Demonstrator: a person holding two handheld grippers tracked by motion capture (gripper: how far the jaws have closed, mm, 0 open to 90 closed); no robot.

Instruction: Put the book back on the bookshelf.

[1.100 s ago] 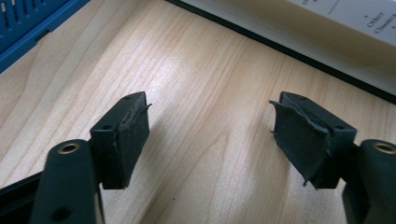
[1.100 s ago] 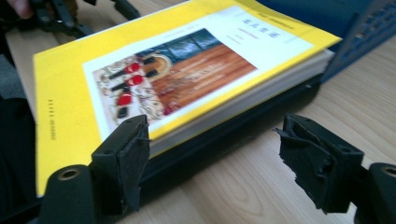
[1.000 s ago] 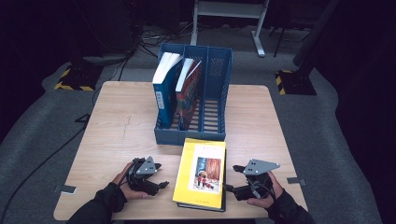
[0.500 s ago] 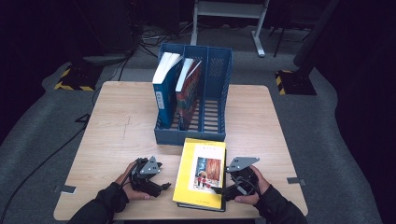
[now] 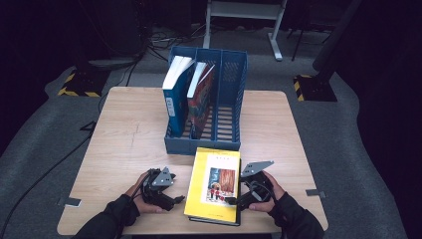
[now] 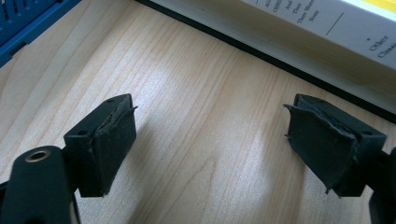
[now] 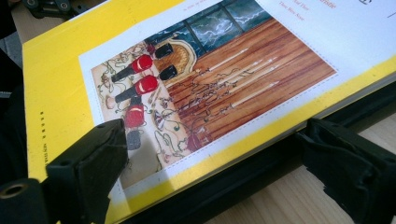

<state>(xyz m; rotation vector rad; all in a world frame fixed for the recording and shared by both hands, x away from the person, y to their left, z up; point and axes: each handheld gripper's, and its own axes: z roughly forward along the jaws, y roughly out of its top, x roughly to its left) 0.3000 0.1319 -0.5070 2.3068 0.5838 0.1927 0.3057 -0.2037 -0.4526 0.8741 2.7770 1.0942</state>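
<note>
Yellow book (image 5: pixel 214 184) between open hand-held grippers

Grey carpet floor (image 5: pixel 45 134) (dim), white stand (image 5: pixel 246 10) behind.

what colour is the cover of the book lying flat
Yellow, on the book, with a picture panel; clearest in the right gripper view.

This looks like a lab or test room: a small wooden worktop (image 5: pixel 124 134) on grey floor, black cables (image 5: pixel 149 42), yellow-and-black tape marks (image 5: pixel 74 92), a metal stand (image 5: pixel 249 12) behind.
</note>
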